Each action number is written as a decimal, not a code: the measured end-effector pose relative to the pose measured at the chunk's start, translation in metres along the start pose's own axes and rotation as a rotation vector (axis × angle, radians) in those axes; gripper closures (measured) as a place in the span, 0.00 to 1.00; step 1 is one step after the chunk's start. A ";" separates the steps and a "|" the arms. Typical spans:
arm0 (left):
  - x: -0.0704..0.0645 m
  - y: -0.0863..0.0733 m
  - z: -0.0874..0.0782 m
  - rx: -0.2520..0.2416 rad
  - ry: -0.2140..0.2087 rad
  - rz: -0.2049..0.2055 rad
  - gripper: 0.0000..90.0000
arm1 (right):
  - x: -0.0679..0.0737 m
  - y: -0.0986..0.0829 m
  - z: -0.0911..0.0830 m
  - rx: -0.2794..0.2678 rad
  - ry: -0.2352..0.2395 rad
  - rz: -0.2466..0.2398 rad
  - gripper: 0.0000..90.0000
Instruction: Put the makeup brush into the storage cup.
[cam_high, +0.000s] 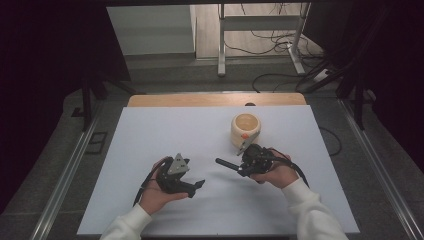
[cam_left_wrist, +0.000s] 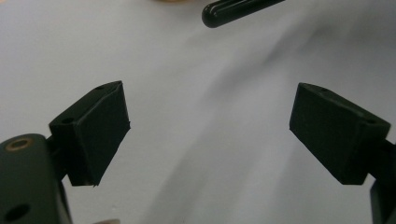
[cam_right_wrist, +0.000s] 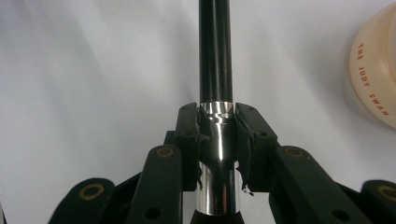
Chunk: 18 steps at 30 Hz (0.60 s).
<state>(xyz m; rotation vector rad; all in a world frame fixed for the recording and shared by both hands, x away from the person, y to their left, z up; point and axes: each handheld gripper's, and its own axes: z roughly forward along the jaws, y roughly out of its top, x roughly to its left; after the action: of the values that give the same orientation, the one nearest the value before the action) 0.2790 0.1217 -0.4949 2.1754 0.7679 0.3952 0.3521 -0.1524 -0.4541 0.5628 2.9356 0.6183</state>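
Right gripper (cam_right_wrist: 217, 135) near the cream jar (cam_high: 245, 129), fingers (cam_right_wrist: 254, 140) clamped on a black pen (cam_right_wrist: 215, 51) at its chrome band. Left gripper (cam_left_wrist: 208, 135) well apart from jar, fingers spread wide, empty, over white counter (cam_high: 150, 135).

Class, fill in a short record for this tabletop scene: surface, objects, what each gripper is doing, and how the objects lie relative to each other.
Surface: pale white-blue table cover
Container: round cream jar, open-topped, red lettering on its side
Tool: slim black rod with a shiny metal collar
Right gripper: shut on the rod at its metal collar
Left gripper: open, holding nothing
Relation: jar stands beyond the right gripper; rod's free end points toward the left gripper
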 end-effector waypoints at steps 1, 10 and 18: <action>0.000 0.000 0.001 0.002 -0.004 0.003 0.14 | 0.000 0.000 0.000 0.001 0.002 -0.001 0.80; -0.004 0.008 0.002 0.001 -0.008 0.022 0.15 | 0.007 0.006 -0.003 -0.010 -0.002 -0.014 0.80; -0.009 0.016 0.011 0.016 -0.002 0.066 0.15 | 0.007 0.006 0.002 0.005 0.000 -0.020 0.80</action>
<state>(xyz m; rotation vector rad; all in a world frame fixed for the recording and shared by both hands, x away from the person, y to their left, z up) 0.2834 0.1013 -0.4902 2.2206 0.7012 0.4216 0.3477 -0.1437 -0.4540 0.5327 2.9399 0.6097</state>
